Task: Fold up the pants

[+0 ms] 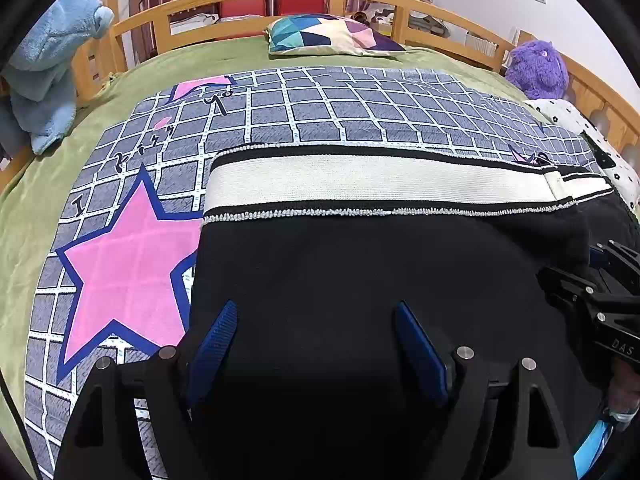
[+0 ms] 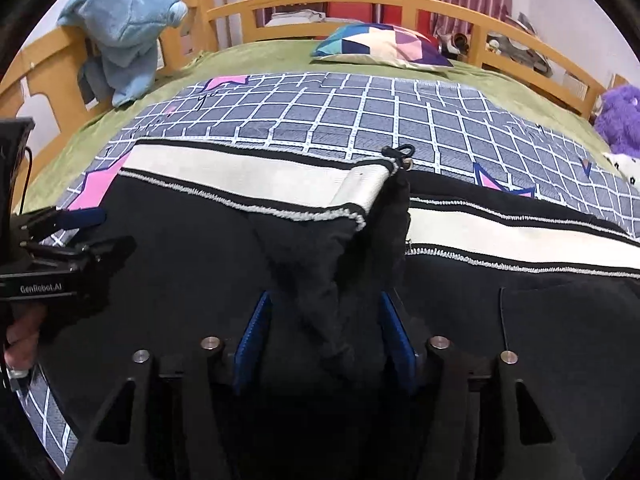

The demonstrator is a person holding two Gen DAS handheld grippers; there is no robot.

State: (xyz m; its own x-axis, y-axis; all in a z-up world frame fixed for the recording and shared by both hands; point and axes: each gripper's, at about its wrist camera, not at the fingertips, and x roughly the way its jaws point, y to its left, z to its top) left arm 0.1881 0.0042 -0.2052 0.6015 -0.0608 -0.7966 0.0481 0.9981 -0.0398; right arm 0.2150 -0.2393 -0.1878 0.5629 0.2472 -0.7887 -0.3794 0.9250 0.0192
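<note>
Black pants (image 1: pixel 360 280) with a wide white side stripe (image 1: pixel 360 180) lie across the grid-patterned sheet on the bed. My left gripper (image 1: pixel 316 312) is open, fingers apart over the black fabric near the pants' left end. My right gripper (image 2: pixel 326 300) is open, its blue fingers either side of a raised fold of black fabric (image 2: pixel 332 272); the folded-over part (image 2: pixel 248 176) ends at a cuff with a drawstring (image 2: pixel 400 152). The stripe continues to the right (image 2: pixel 520 236). Each gripper shows at the edge of the other view: the right one (image 1: pixel 600 292) and the left one (image 2: pixel 80 228).
Grey grid sheet with pink stars (image 1: pixel 120 264) over a green blanket (image 1: pixel 24 208). Patchwork pillow (image 1: pixel 332 36) at the far end. Blue plush (image 1: pixel 52 68) on the left rail, purple plush (image 1: pixel 536 68) at right. Wooden bed rails (image 2: pixel 352 0) surround the bed.
</note>
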